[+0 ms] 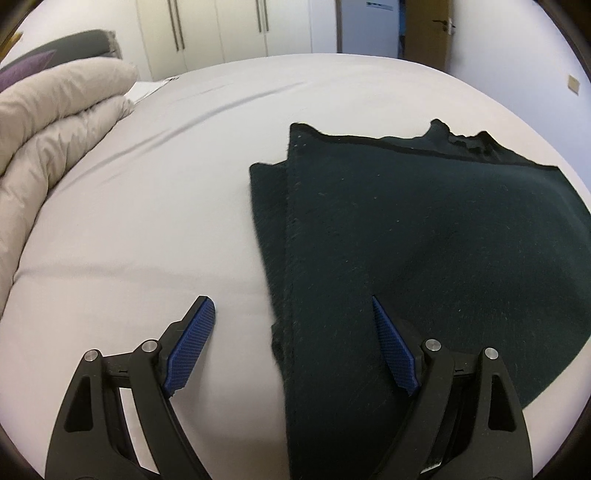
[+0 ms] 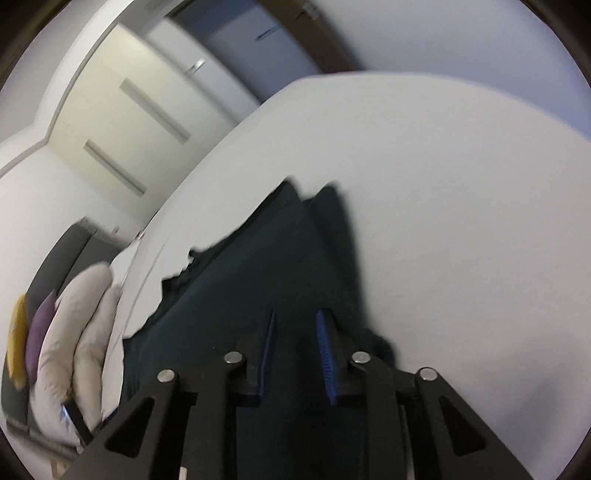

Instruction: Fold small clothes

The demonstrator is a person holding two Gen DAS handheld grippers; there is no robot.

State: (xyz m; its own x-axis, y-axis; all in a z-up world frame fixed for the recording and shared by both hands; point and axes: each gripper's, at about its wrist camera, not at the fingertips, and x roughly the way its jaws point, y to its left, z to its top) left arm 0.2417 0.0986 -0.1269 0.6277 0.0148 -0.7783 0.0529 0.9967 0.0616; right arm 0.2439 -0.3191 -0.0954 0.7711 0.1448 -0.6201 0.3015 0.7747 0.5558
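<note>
A dark green garment (image 1: 424,229) lies folded flat on the white bed sheet (image 1: 155,206). My left gripper (image 1: 291,306) is open, just above the near left edge of the garment, one pad over the sheet and one over the cloth, holding nothing. In the right wrist view, which is tilted and blurred, my right gripper (image 2: 295,317) hovers over the garment (image 2: 258,280) with its jaws partly open and a clear gap between the blue pads; nothing is between them.
A rolled beige duvet (image 1: 55,122) lies at the left of the bed, with purple and grey pillows (image 1: 33,62) behind it. Wardrobe doors (image 1: 221,26) and a room door (image 1: 439,29) stand beyond the far bed edge.
</note>
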